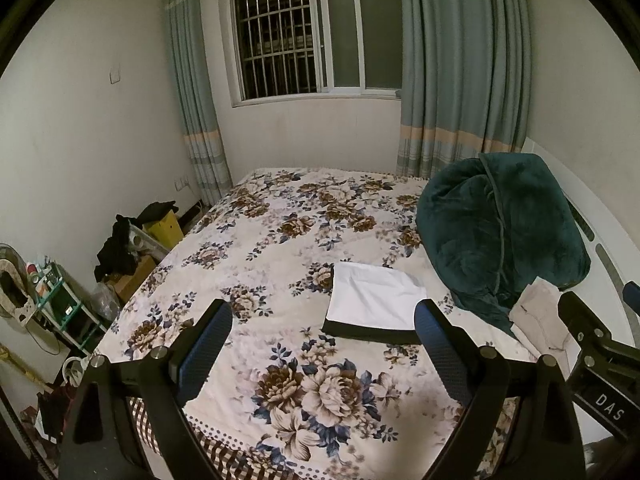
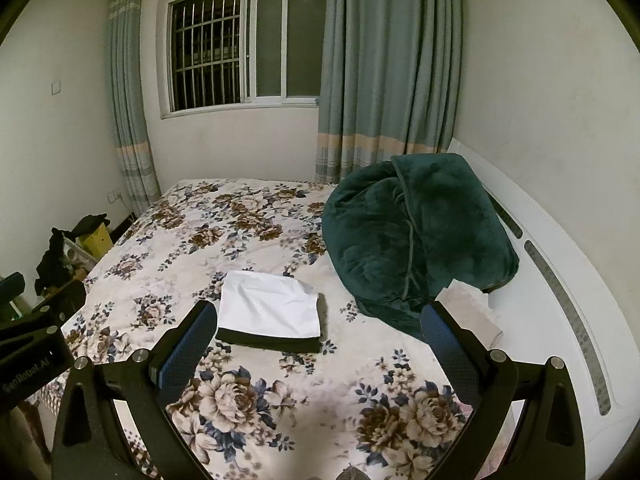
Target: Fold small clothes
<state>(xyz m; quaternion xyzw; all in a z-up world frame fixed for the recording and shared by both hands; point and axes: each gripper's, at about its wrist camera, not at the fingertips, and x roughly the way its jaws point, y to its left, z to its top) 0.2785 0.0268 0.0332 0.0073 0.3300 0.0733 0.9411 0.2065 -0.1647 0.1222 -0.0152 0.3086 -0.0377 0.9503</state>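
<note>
Both claws hover level above the bed (image 1: 280,216), spread wide, holding nothing: left claw (image 1: 324,344), right claw (image 2: 320,344). The folded white garment (image 2: 272,308) lies flat ahead, beside a green blanket (image 2: 416,228).

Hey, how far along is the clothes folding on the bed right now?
Looks done: a white garment with a black band lies folded flat on the floral bed. In hand: nothing; the left gripper and right gripper are open and empty. Possibly left: a beige cloth beside the green blanket.
</note>
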